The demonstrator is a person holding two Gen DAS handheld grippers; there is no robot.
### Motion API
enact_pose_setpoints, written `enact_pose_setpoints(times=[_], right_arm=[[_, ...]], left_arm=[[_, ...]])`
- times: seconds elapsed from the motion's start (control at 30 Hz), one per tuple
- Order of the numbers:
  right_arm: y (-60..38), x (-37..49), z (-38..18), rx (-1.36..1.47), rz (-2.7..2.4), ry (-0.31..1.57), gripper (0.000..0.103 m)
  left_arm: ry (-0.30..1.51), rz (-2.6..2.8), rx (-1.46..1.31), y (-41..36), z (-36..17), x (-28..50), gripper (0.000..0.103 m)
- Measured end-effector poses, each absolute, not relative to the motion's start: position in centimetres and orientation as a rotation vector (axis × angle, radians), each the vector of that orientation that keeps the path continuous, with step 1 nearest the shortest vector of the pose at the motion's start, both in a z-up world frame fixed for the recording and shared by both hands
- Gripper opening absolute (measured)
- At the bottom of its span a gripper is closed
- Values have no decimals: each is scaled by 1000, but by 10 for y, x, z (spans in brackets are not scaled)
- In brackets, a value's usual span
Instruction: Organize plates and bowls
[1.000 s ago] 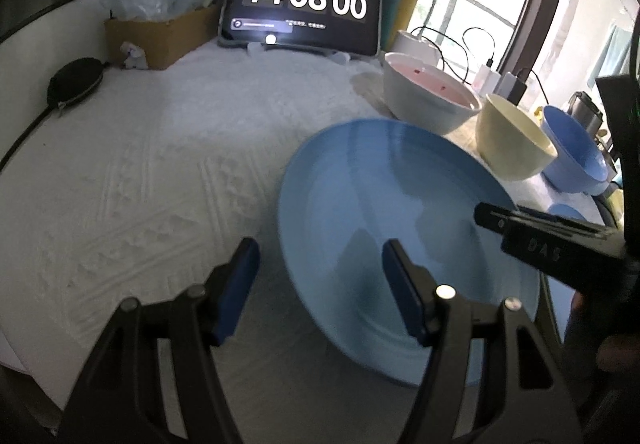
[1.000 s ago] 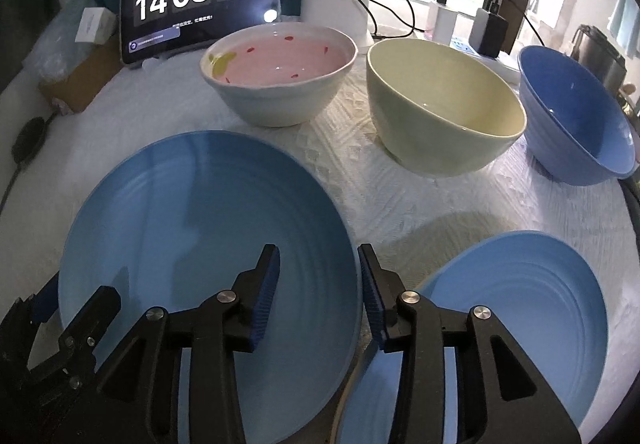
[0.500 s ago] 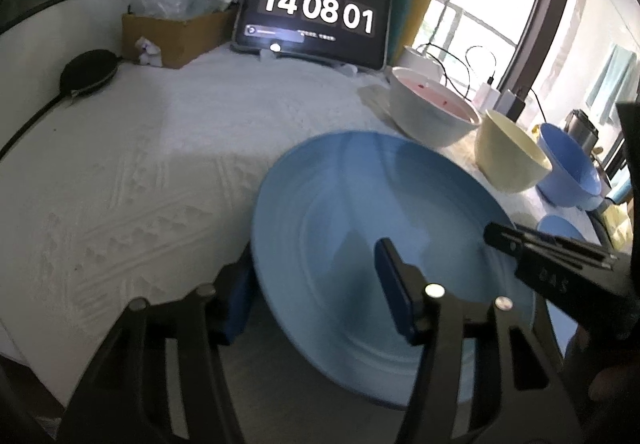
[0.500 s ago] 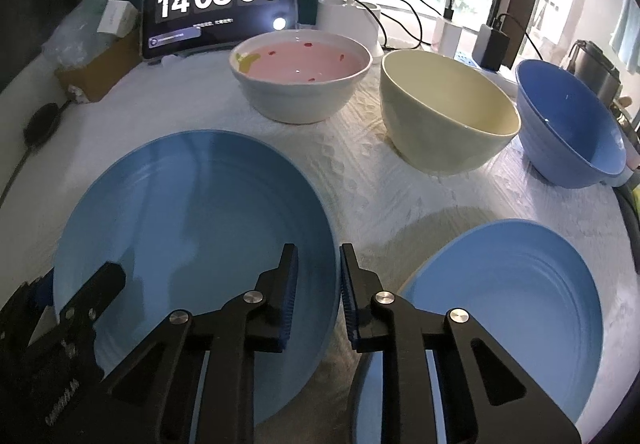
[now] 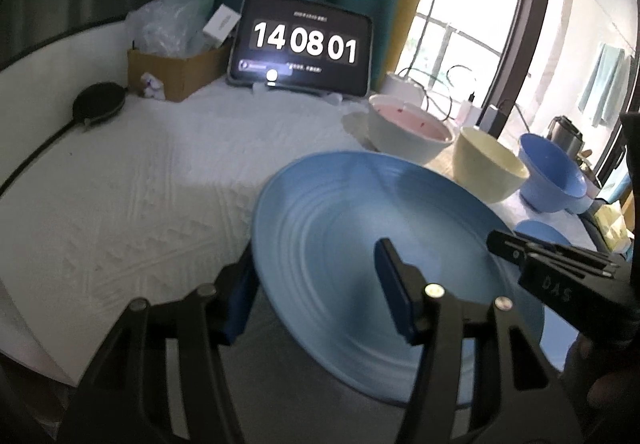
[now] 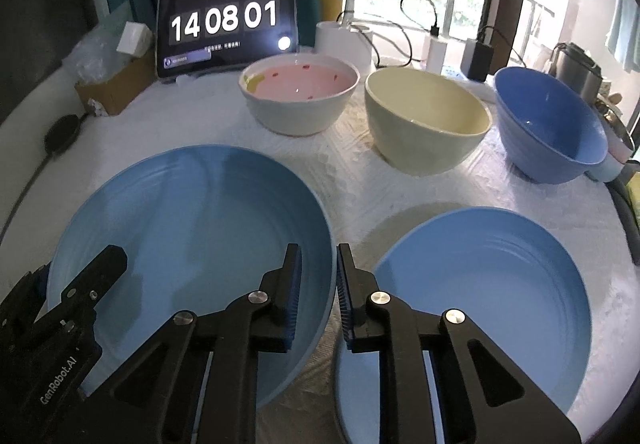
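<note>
A large blue plate (image 6: pixel 192 236) lies at the table's front left; it also shows in the left wrist view (image 5: pixel 360 236). My right gripper (image 6: pixel 318 292) is shut on its right rim, one finger inside, one outside. My left gripper (image 5: pixel 316 288) is open and straddles the plate's left rim, one finger under or outside it, one over the plate. A smaller blue plate (image 6: pixel 492 292) lies to the right. Behind stand a white bowl with pink inside (image 6: pixel 300 100), a cream bowl (image 6: pixel 428 120) and a blue bowl (image 6: pixel 548 124).
A tablet clock (image 6: pixel 226 28) stands at the back with a cardboard box (image 5: pixel 172 72) to its left and a black round pad (image 5: pixel 98 106) on a cable. Chargers and cables (image 6: pixel 436 44) sit behind the bowls. A white textured cloth (image 5: pixel 120 184) covers the table.
My right gripper has closed onto the large plate's right rim. My left gripper has slid in so the plate's left rim sits between its fingers. The plate looks slightly raised and tilted.
</note>
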State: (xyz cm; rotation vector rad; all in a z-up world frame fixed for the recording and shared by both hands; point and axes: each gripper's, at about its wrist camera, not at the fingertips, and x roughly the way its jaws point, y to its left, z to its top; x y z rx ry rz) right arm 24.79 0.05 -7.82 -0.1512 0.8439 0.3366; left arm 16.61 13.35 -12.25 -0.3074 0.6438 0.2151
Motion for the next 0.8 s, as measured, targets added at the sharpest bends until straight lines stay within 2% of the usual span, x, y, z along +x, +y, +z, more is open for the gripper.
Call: enact_pose_setpoints(times=[0.8], right_arm=[[-56,217,-49,-34,333,739,18]], left_arm=[[574,177,-223,83,-92,143,57]])
